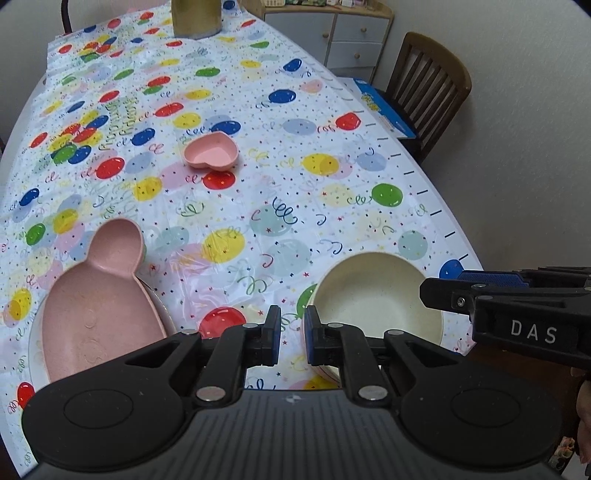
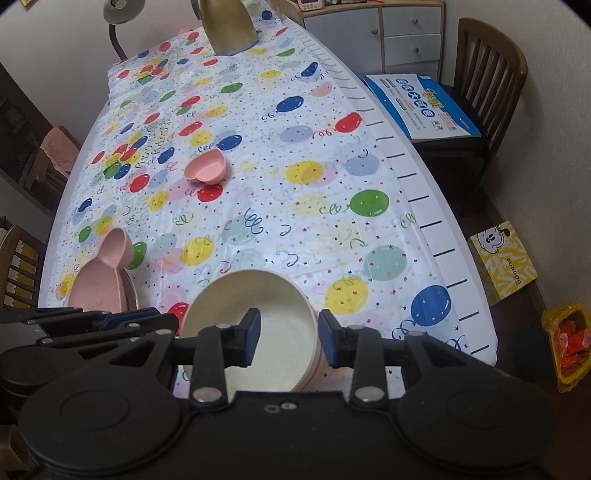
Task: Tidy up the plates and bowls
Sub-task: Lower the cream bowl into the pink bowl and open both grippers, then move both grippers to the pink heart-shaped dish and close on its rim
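A cream bowl (image 1: 376, 299) stands near the table's front edge, stacked in a pink bowl; it also shows in the right wrist view (image 2: 273, 332). A pink bear-shaped plate (image 1: 99, 302) lies on a white plate (image 1: 35, 343) at the front left; it also shows in the right wrist view (image 2: 103, 275). A small pink heart bowl (image 1: 211, 150) sits mid-table, also in the right wrist view (image 2: 205, 168). My left gripper (image 1: 291, 338) is open and empty, just left of the cream bowl's rim. My right gripper (image 2: 289, 338) is open, its jaws straddling the cream bowl's right rim.
A gold vessel (image 1: 195, 16) stands at the table's far end. A wooden chair (image 2: 487, 74) holding a blue box (image 2: 421, 105) stands right of the table. A yellow box (image 2: 502, 260) and an orange bag (image 2: 570, 339) lie on the floor at right.
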Tool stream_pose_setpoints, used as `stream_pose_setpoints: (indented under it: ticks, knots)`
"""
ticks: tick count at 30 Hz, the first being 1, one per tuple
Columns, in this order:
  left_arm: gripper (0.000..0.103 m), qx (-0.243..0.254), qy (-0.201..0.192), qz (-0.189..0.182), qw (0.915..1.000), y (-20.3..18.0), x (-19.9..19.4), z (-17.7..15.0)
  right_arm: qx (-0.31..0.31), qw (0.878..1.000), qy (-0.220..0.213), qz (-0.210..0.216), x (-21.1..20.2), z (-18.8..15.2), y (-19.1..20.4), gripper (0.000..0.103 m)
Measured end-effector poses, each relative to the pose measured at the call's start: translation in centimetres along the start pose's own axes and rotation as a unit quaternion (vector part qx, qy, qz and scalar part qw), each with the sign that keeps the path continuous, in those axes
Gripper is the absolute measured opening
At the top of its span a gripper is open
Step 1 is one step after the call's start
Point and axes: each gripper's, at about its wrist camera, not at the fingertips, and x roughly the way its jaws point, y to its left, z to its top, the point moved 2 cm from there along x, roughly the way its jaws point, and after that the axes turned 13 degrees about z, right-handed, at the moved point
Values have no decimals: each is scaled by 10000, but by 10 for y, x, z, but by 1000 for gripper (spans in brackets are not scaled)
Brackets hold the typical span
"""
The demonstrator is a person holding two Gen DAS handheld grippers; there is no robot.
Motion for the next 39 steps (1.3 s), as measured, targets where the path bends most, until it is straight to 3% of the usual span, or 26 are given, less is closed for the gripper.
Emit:
stream_pose_setpoints:
  ticks: [4, 7, 9, 10, 16, 21, 27, 31, 39]
  knots:
    - [16, -46, -170, -15, 9998, 10, -12, 1, -113, 9999, -92, 31, -9, 1, 10, 42]
    - [33, -129, -324, -9, 9994, 19, -21, 2, -196, 9996, -183, 49, -15, 3, 18, 48]
    - [52, -167, -442, 8, 9989, 24, -27, 3, -254, 9994, -249, 52, -19, 4, 23, 51]
    - [55, -180, -506, 32, 9986, 26, -30, 3, -280, 9992, -278, 58, -21, 4, 26, 53]
    - [57, -303, -693, 92, 9971, 42, -42, 9, -441, 9981, -430, 90, -27, 9, 45, 66]
    - [68, -427, -869, 233, 9950, 57, -43, 18, -595, 9968, -518, 118, -27, 19, 58, 80]
    - [75, -587, -876, 325, 9939, 72, -31, 37, -759, 9951, -603, 182, -19, 40, 64, 89]
    - [78, -659, -817, 433, 9935, 81, -15, 55, -832, 9941, -644, 270, -7, 59, 65, 101]
    - [78, -1040, -626, 633, 9906, 103, 32, 103, -741, 9955, -481, 345, 31, 109, 55, 102]
